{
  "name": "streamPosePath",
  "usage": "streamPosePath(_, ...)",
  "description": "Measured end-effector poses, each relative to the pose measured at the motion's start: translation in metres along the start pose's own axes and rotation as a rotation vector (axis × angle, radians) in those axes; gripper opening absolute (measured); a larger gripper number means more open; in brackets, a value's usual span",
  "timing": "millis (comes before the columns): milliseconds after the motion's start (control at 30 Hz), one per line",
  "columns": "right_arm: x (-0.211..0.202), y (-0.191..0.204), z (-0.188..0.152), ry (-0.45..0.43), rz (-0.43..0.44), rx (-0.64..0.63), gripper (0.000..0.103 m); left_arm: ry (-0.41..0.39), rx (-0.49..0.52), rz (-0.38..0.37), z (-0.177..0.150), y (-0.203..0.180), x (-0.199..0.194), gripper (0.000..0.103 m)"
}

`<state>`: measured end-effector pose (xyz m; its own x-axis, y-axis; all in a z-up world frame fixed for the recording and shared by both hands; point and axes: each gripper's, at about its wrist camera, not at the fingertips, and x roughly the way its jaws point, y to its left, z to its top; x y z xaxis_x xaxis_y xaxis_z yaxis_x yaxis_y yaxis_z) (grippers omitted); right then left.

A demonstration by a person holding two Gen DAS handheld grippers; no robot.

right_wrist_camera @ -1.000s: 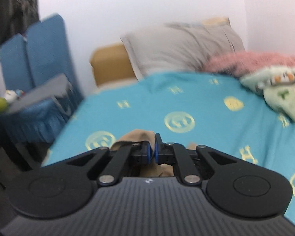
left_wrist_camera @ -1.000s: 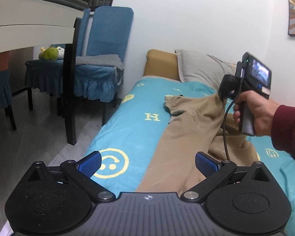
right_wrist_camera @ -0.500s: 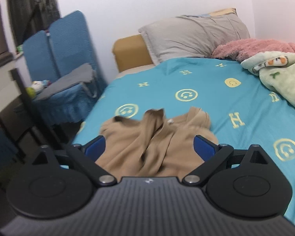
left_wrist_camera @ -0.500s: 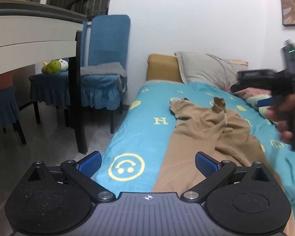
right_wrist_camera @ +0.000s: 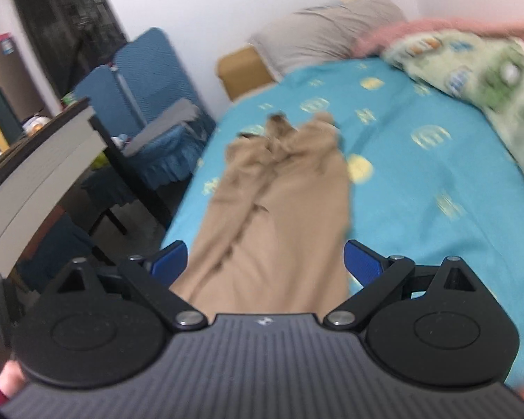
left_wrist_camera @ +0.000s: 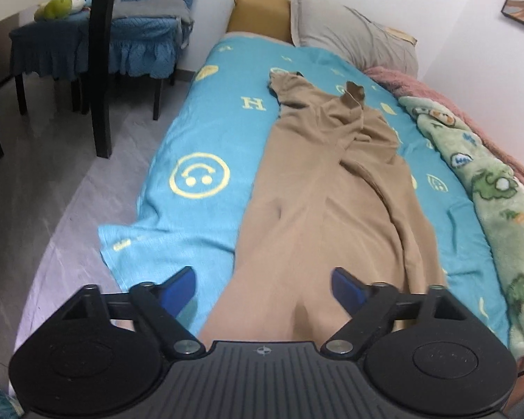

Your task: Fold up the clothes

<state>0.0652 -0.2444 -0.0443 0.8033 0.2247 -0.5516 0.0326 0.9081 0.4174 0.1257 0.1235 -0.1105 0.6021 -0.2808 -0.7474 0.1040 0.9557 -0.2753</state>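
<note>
A tan garment (left_wrist_camera: pixel 318 188) lies lengthwise on the turquoise bed sheet (left_wrist_camera: pixel 199 132), rumpled and bunched at its far end near the pillows. The same tan garment (right_wrist_camera: pixel 276 202) shows in the blurred right wrist view. My left gripper (left_wrist_camera: pixel 263 284) hovers open over the garment's near end, blue pads wide apart and holding nothing. Over the near part of the cloth my right gripper (right_wrist_camera: pixel 265 260) is open too, nothing between its fingers.
A grey pillow (left_wrist_camera: pixel 353 35) and tan cushion (left_wrist_camera: pixel 262 14) lie at the bed's head. A green printed blanket (left_wrist_camera: pixel 489 188) and pink blanket (left_wrist_camera: pixel 436 94) run along the right side. Blue-covered chairs (left_wrist_camera: pixel 136 45) and a dark table leg (left_wrist_camera: pixel 103 63) stand left of the bed.
The right gripper let go of the garment's far end, opened and pulled back toward the near end. The cloth dropped onto the bed. The left gripper rose and tilted down over the garment.
</note>
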Motion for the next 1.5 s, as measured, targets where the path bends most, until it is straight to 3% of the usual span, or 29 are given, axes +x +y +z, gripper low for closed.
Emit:
streamPosePath(100,-0.014,-0.01,-0.011,-0.01,-0.005,0.058,0.098,0.027,0.059,0.005,-0.011,-0.014,-0.006,0.071)
streamPosePath(233,-0.019,-0.012,-0.019,-0.01,0.017,0.075,0.098,0.126,0.215,0.074,-0.03,-0.042,-0.001,0.059)
streamPosePath(300,-0.019,-0.009,-0.022,-0.008,0.015,0.054,0.098,0.18,0.279,0.099,-0.039,-0.052,0.005,0.046)
streamPosePath(400,-0.016,-0.006,-0.026,0.009,0.015,0.03,0.098,0.266,0.346,0.141,-0.047,-0.062,0.019,0.046)
streamPosePath(567,-0.01,-0.009,-0.031,0.045,-0.018,0.034,0.098,0.355,0.356,0.188,-0.049,-0.062,0.033,0.036)
streamPosePath(600,-0.009,-0.01,-0.031,0.049,-0.02,0.038,0.098,0.355,0.353,0.188,-0.049,-0.06,0.032,0.023)
streamPosePath(667,-0.007,-0.012,-0.032,0.058,-0.025,0.048,0.098,0.345,0.337,0.195,-0.049,-0.058,0.028,0.005)
streamPosePath(733,-0.005,-0.014,-0.033,0.067,-0.031,0.058,0.098,0.323,0.304,0.173,-0.046,-0.054,0.022,0.001)
streamPosePath(867,-0.002,-0.018,-0.034,0.086,-0.041,0.078,0.098,0.258,0.229,0.127,-0.04,-0.045,-0.001,0.001)
streamPosePath(933,0.001,-0.021,-0.034,0.097,-0.051,0.09,0.098,0.213,0.24,0.102,-0.037,-0.049,-0.019,0.001)
streamPosePath(1167,0.01,-0.029,-0.035,0.145,-0.082,0.14,0.098,0.112,0.387,-0.082,-0.033,-0.108,-0.072,0.0)
streamPosePath(1300,0.015,-0.033,-0.038,0.179,-0.084,0.155,0.098,0.189,0.435,-0.185,-0.047,-0.144,-0.057,0.002)
streamPosePath(1333,0.016,-0.035,-0.039,0.189,-0.08,0.169,0.098,0.218,0.433,-0.205,-0.05,-0.146,-0.049,0.004)
streamPosePath(1433,0.019,-0.045,-0.043,0.23,-0.047,0.24,0.098,0.237,0.272,-0.221,-0.046,-0.12,-0.034,0.019)
streamPosePath(1467,0.02,-0.049,-0.045,0.246,-0.04,0.263,0.097,0.244,0.218,-0.226,-0.044,-0.111,-0.029,0.027)
streamPosePath(1500,0.022,-0.051,-0.046,0.26,-0.037,0.277,0.097,0.25,0.165,-0.23,-0.043,-0.103,-0.025,0.042)
